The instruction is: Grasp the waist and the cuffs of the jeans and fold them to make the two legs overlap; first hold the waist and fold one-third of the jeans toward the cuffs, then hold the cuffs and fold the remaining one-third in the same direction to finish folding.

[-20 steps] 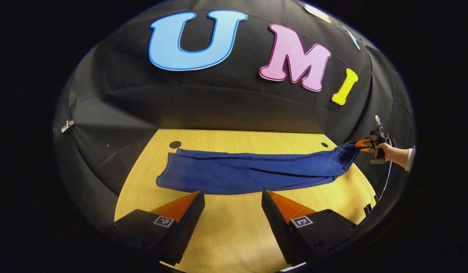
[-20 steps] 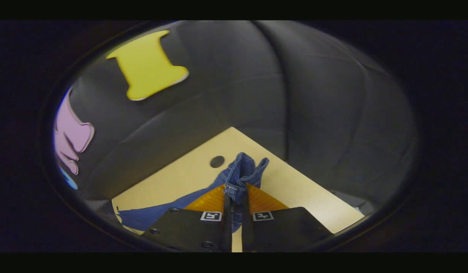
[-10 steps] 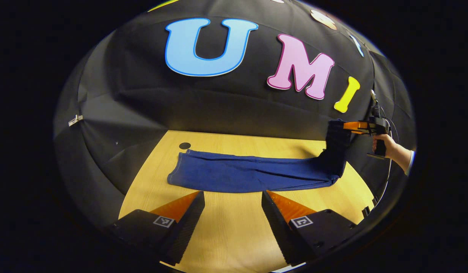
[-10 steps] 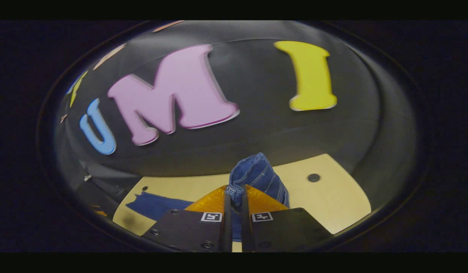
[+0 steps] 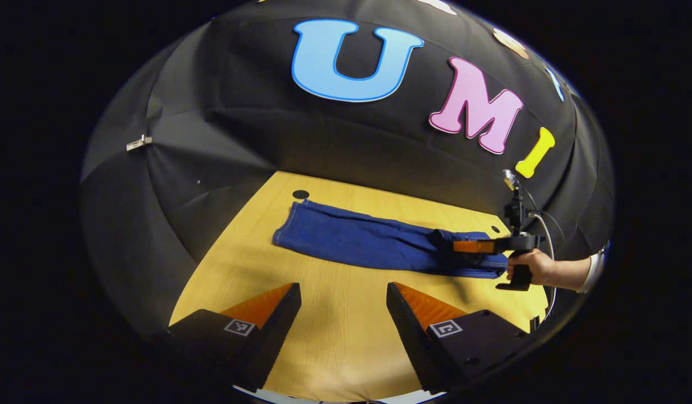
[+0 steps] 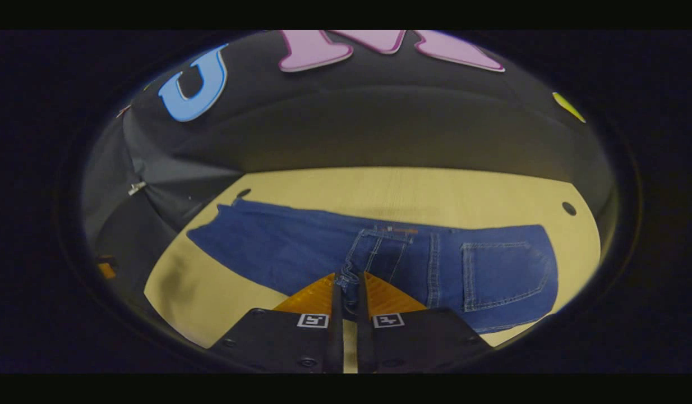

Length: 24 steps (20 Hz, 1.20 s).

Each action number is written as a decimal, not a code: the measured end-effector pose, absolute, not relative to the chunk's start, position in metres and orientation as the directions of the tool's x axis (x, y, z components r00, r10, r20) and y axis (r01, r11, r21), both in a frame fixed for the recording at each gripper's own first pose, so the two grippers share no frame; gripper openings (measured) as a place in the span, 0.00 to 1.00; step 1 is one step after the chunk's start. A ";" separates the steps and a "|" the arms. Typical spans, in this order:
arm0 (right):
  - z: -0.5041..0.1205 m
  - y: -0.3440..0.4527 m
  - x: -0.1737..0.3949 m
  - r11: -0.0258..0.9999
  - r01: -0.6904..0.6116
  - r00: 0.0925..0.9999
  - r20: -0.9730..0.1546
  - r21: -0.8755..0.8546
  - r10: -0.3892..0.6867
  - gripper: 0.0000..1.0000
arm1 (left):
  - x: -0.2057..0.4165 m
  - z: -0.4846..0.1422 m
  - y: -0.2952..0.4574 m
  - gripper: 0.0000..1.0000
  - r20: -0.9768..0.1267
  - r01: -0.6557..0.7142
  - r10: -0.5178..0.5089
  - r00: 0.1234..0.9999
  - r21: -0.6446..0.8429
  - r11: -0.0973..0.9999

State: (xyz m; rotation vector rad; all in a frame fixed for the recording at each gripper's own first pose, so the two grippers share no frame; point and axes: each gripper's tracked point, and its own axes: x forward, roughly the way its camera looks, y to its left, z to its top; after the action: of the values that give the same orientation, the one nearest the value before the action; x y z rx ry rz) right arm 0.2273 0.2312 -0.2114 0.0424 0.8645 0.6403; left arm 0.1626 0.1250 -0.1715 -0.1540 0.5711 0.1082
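Blue jeans (image 6: 301, 247) are being laid lengthwise on the wooden tabletop (image 5: 335, 331), the waist (image 6: 379, 247) doubled back over the legs; the waistband is being pinched between the closed right tongs (image 6: 349, 280), held by a hand (image 5: 534, 268); the left tongs (image 5: 343, 306) are being kept apart, empty, short of the cloth.

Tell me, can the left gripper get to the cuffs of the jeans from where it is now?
Probably yes. The left gripper is open and holds nothing, and bare table lies between it and the cuffs. The right gripper, shut on the waist, is at the jeans' other end.
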 end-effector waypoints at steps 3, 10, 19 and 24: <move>-0.226 0.232 0.228 0.811 -0.504 0.451 -0.710 0.297 0.540 0.13 | 0.172 -0.178 0.130 0.97 -0.570 -0.161 0.059 0.819 -0.130 0.978; -0.206 0.262 0.203 0.715 -0.514 0.328 -0.661 0.474 0.675 0.71 | 0.215 -0.186 0.130 0.97 -0.619 -0.151 0.008 0.786 -0.180 0.972; -0.086 0.197 0.201 0.632 -0.639 0.429 -0.479 0.438 0.766 0.98 | 0.307 -0.169 0.216 0.97 -0.727 -0.239 0.025 0.686 -0.193 0.951; -0.096 0.129 0.171 0.671 -0.599 0.453 -0.507 0.437 0.734 0.97 | 0.344 -0.218 0.250 0.97 -0.825 -0.300 0.048 0.563 -0.150 0.942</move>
State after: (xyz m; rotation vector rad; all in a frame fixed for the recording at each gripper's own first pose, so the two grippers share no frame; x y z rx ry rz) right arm 0.1707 0.1292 -0.0956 0.2065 0.7269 0.8295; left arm 0.3444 0.2496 -0.2176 -0.2884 0.9535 0.2085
